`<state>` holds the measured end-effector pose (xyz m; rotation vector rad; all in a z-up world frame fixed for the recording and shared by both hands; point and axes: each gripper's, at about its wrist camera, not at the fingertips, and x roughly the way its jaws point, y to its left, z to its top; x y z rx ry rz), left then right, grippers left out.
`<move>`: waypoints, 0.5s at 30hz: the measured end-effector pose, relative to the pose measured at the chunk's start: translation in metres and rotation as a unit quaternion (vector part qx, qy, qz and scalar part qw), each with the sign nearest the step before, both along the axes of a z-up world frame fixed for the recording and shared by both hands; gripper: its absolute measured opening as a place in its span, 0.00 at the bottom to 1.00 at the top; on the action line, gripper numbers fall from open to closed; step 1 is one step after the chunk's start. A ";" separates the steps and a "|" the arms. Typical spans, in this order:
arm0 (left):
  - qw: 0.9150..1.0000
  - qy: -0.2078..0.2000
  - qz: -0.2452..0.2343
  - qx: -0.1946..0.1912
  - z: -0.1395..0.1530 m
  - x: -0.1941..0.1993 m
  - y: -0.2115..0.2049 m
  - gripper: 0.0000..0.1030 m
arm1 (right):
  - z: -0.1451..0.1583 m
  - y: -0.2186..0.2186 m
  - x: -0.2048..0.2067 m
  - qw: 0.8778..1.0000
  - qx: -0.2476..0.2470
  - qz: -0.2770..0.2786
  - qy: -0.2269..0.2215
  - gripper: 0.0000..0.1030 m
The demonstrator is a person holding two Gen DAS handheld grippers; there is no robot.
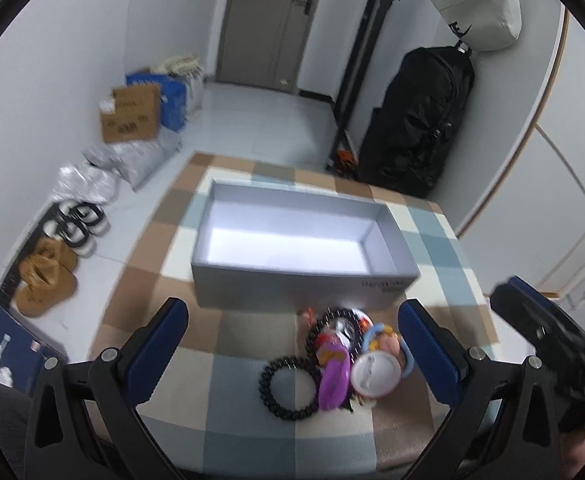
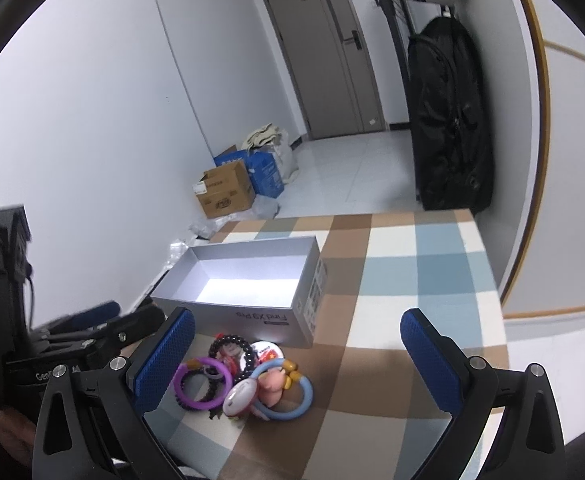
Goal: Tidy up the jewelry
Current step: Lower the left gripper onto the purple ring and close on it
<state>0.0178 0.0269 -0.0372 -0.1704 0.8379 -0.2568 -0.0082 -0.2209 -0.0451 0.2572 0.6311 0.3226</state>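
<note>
Here the grey box (image 1: 304,240) stands open and bare just beyond the left gripper (image 1: 292,344), on the checked counter (image 1: 444,240). The jewelry pile (image 1: 332,360) lies between that gripper's wide jaws, touching neither; the right gripper (image 2: 296,356) is also spread wide and holds nothing, the pile toward its left finger. Best, I judge, to pick one piece off the pile's edge, say the black coil band (image 1: 288,388), closing low on its rim so its neighbours are not dragged along. The box (image 2: 252,300) side reads "Find X9 Pro", upside down; a blue Jordan carton (image 1: 0,344) sits far left.
</note>
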 end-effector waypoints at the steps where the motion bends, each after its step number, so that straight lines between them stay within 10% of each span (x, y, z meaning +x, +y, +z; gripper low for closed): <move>1: 1.000 0.010 -0.007 -0.008 -0.003 0.000 0.002 0.99 | 0.000 0.000 0.001 1.000 0.001 0.000 0.003 1.00; 15: 0.993 0.084 -0.085 -0.001 -0.024 -0.003 -0.015 0.74 | -0.019 0.000 0.022 0.998 0.021 0.011 0.053 0.99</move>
